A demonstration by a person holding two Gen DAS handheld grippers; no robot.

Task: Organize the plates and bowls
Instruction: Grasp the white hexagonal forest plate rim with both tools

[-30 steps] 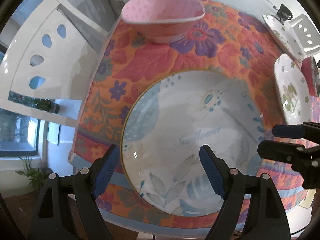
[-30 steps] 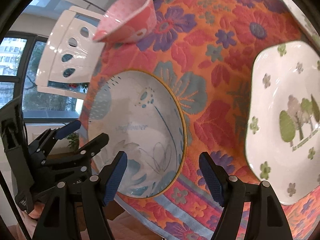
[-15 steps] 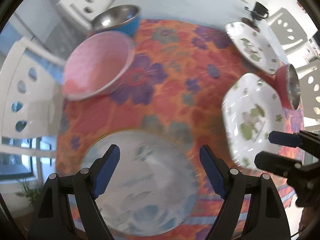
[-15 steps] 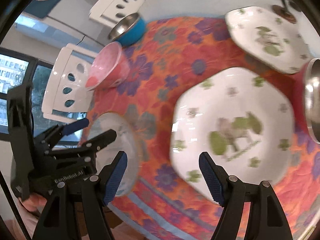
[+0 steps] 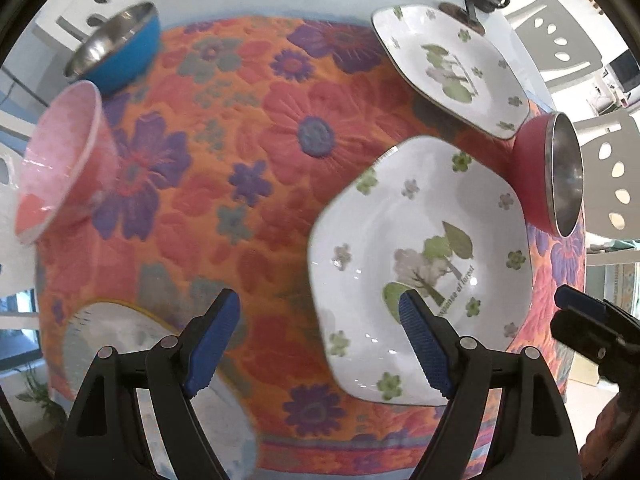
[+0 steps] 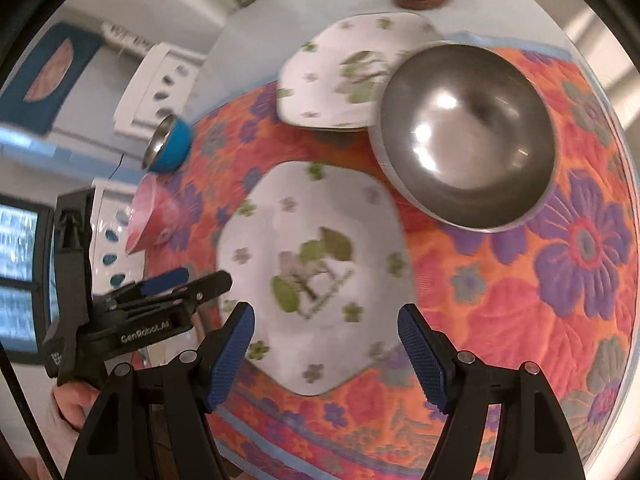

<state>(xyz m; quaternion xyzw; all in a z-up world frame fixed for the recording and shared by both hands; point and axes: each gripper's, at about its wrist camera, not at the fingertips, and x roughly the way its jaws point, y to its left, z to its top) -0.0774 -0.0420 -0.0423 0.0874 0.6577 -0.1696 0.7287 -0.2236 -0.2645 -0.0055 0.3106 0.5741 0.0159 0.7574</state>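
Left gripper (image 5: 320, 344): jaws spread wide and holding nothing, above the near edge of the tabletop.
Right gripper (image 6: 326, 354): jaws spread wide and holding nothing, over the near rim of the closer hexagonal plate.
Round pale-blue floral plate with a gold rim (image 5: 120, 344): nearest the left camera, at the near left edge of the cloth, partly hidden behind the left gripper's left finger (image 5: 212, 344).
White hexagonal plate with green flowers and a tree print (image 5: 420, 264): flat on the cloth, near right in the left view; the left gripper's right finger (image 5: 424, 344) overlaps its near part in the picture.
Orange floral quilted cloth (image 5: 256, 128): covers the tabletop and carries all the dishes.
Red-sided steel bowl (image 6: 468, 136): just beyond the near hexagonal plate, to its right; whether they touch I cannot tell.
Pink dotted bowl (image 5: 60, 160): at the left edge of the cloth, well apart from the hexagonal plates.
Second white hexagonal plate with green print (image 5: 452, 68): farther back on the right, behind the red-sided bowl.
Blue-sided steel bowl (image 5: 116, 52): far left corner, just beyond the pink bowl.
White chairs with oval cut-outs (image 5: 560, 40): around the tabletop.
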